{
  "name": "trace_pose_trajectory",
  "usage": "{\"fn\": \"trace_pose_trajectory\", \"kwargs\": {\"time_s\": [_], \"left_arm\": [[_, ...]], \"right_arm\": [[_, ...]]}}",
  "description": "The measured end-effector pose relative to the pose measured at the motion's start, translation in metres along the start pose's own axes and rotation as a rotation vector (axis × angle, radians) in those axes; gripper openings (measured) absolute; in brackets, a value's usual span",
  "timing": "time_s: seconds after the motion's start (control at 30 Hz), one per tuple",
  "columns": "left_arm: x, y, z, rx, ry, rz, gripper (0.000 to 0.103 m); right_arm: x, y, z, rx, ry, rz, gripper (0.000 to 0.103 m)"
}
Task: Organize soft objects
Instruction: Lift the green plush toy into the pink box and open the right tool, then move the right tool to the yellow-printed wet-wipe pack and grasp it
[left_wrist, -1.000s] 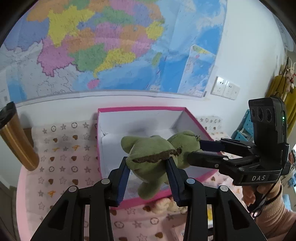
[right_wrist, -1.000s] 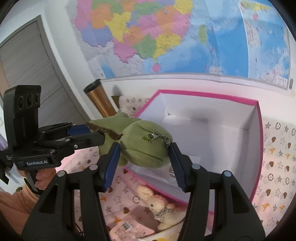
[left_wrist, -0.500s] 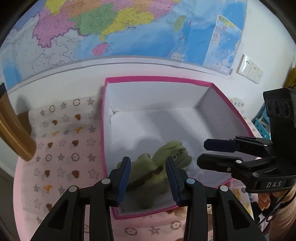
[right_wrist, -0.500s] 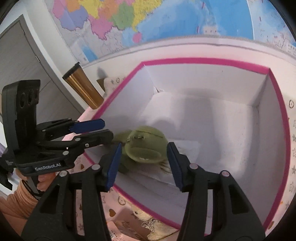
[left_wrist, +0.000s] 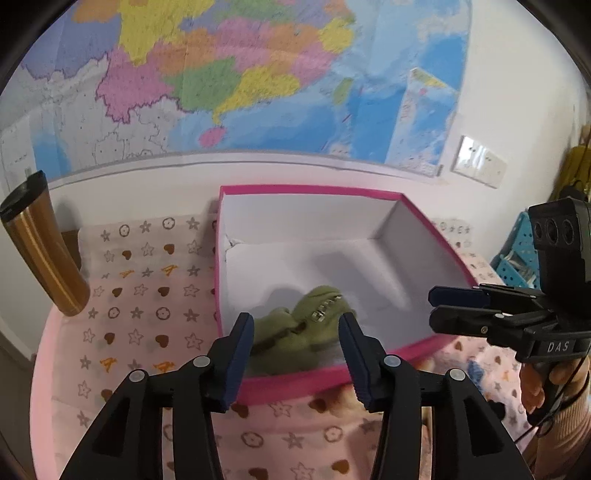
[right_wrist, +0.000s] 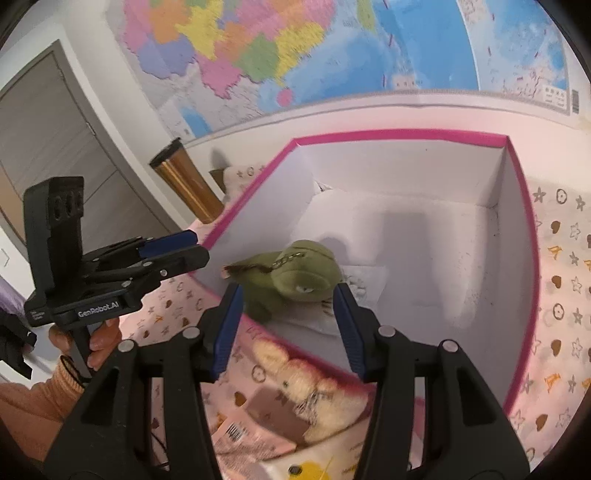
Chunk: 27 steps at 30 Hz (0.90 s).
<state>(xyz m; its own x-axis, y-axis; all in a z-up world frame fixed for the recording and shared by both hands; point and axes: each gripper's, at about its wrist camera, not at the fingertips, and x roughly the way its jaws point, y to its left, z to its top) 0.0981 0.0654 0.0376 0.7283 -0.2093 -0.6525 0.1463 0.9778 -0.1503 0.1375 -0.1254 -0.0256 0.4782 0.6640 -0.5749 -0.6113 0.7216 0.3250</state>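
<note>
A green plush toy with a small metal chain lies inside the pink-rimmed white box, in its near left corner; it also shows in the right wrist view inside the box. My left gripper is open and empty, above the box's near wall, with the toy seen between its fingers. My right gripper is open and empty, just before the toy. A cream plush bear lies on the cloth in front of the box.
A gold tumbler stands at the left on the patterned pink cloth. A map covers the wall behind. A tagged pink packet and a yellow item lie near the bear. A blue basket is at the right.
Both grippers held the green toy above the box a second ago. They have let it go into the box and drawn back and up.
</note>
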Motion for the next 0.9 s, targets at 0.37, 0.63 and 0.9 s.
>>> {"fn": "trace_pose_trajectory", "kwargs": {"time_s": [0.37, 0.63, 0.9], "left_arm": [[-0.026, -0.015, -0.022, 0.017, -0.016, -0.057, 0.055], [-0.011, -0.001, -0.021, -0.024, 0.028, -0.036, 0.055], [-0.009, -0.008, -0.044, -0.017, 0.06, -0.115, 0.055]], "right_arm": [[-0.05, 0.007, -0.021, -0.016, -0.076, 0.021, 0.053], [-0.046, 0.002, -0.024, -0.014, -0.052, -0.004, 0.053], [-0.034, -0.01, -0.03, 0.02, -0.04, -0.017, 0.053]]}}
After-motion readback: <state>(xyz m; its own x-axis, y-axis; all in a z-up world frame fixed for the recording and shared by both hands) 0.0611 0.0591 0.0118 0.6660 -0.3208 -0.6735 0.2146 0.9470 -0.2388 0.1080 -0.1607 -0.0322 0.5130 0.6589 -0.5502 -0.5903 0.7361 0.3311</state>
